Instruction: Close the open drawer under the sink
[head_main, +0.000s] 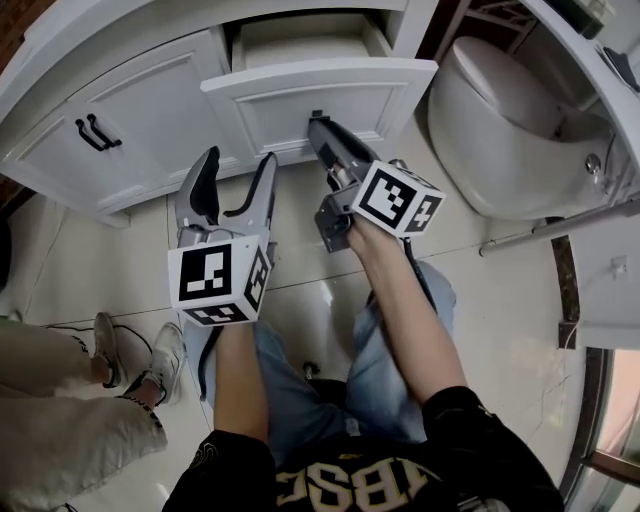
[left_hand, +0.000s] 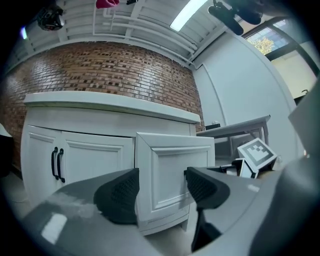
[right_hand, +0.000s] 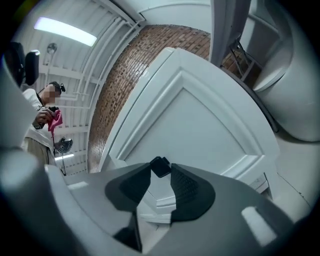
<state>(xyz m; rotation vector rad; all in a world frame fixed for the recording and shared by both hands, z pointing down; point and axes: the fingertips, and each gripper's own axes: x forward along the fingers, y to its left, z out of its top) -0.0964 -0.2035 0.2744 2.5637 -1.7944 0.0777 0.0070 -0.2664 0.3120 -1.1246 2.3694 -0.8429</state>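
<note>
Open drawer jutting past the vanity's front edge, right gripper clamped on its black handle, left gripper jaws apart just before the drawer's left edge.

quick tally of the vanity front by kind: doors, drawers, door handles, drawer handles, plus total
cabinet doors: 2
open drawer: 1
door handles: 2
drawer handle: 1
total: 6

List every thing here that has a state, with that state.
drawer: open, pulled out.
cabinet doors: shut.
handle: clamped in the right gripper.
right gripper: shut on the handle.
left gripper: open, empty.
</note>
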